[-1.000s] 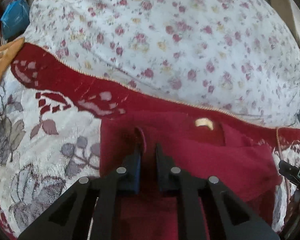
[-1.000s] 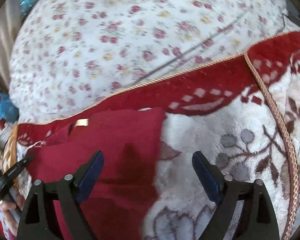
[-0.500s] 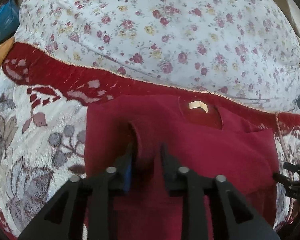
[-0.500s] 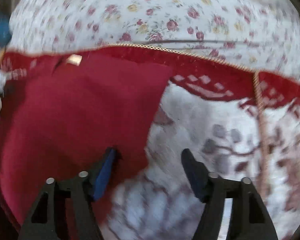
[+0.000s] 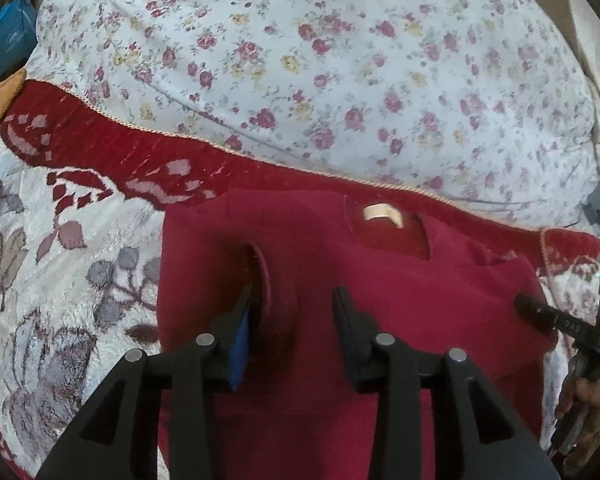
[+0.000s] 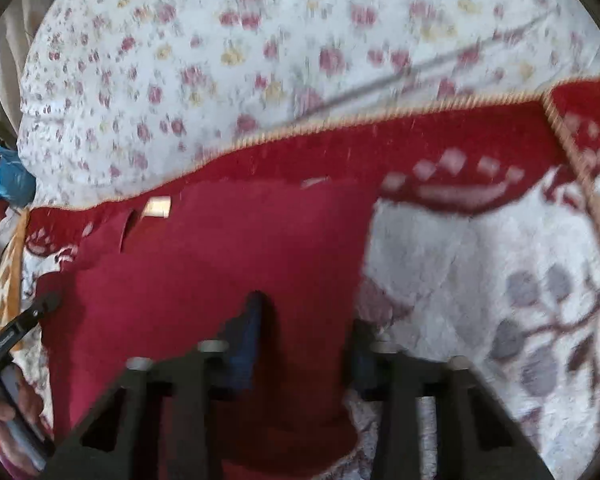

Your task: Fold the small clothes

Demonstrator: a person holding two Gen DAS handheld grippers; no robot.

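The small dark-red knit garment (image 5: 380,300) lies flat on a plush cream blanket with grey leaves and a red border (image 5: 60,280), right under both sets of jaws. The left gripper (image 5: 294,320) has just been opening: its jaws stand apart and released, a raised fold of the red cloth beside the left one. The right gripper (image 6: 308,332) has just been closing, clenched on the garment's right edge (view's blurry). Beyond the jaws, a white rose-print sheet (image 5: 340,60).

Black angular left tool (image 5: 294,310), silver round screws, blue finger pads (image 5: 239,344).
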